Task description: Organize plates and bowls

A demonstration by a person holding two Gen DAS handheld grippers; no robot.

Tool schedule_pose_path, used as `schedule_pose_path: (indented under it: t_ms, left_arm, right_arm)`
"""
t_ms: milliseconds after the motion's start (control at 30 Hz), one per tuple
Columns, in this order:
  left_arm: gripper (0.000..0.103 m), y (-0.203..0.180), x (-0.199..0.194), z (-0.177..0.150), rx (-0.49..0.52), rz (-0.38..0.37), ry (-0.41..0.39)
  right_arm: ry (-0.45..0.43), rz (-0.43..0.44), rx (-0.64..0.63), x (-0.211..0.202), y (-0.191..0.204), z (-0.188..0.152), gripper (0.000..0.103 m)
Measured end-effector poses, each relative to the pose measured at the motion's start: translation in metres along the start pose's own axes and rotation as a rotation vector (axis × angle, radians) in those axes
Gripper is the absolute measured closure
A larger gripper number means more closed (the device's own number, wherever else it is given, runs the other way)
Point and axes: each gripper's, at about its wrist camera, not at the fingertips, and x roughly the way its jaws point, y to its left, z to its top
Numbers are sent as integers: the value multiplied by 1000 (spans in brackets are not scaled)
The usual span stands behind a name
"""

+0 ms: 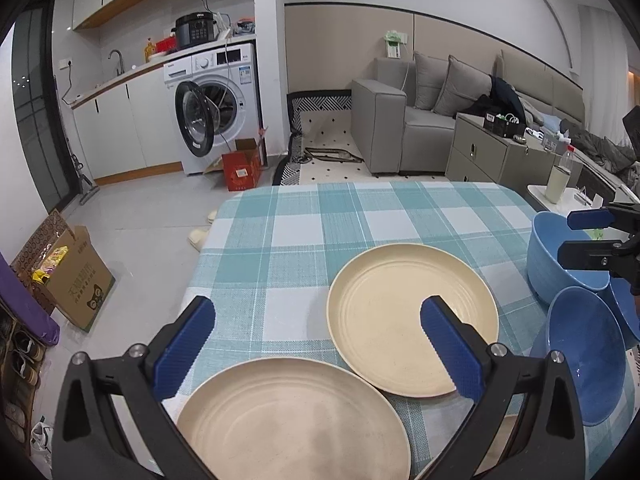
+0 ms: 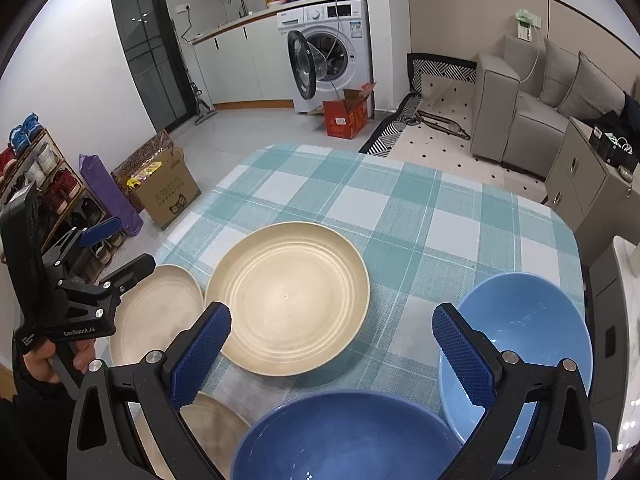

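Observation:
Cream plates and blue bowls lie on a teal checked table (image 1: pixel 360 216). In the left wrist view one cream plate (image 1: pixel 400 320) lies ahead and another (image 1: pixel 288 420) lies under my open, empty left gripper (image 1: pixel 316 340). A light blue bowl (image 1: pixel 552 256) and a darker blue bowl (image 1: pixel 584 356) are at the right. In the right wrist view my open, empty right gripper (image 2: pixel 332 344) hovers over a dark blue bowl (image 2: pixel 344 440), with the light blue bowl (image 2: pixel 528 332) to its right, the big plate (image 2: pixel 288 296) ahead and the second plate (image 2: pixel 160 312) at left. A third plate (image 2: pixel 216 416) shows partly below.
The left gripper (image 2: pixel 116 248) shows at the left edge of the right wrist view, held by a hand. Beyond the table are a cardboard box (image 2: pixel 168 192), a shoe rack (image 2: pixel 48 184), a washing machine (image 1: pixel 216 100), a grey sofa (image 1: pixel 432 100) and a cabinet (image 1: pixel 500 152).

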Motion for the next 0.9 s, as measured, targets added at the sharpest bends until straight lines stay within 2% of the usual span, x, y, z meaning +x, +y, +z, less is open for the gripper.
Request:
schedule_pose_path:
  t_ms: [367, 900]
  left_arm:
    - [0, -2, 27, 1, 2, -14, 64]
    - [0, -7, 70, -5, 27, -35, 174]
  right_arm:
    - [68, 6, 7, 32, -7, 14, 0]
    - [251, 20, 27, 95, -20, 14, 0]
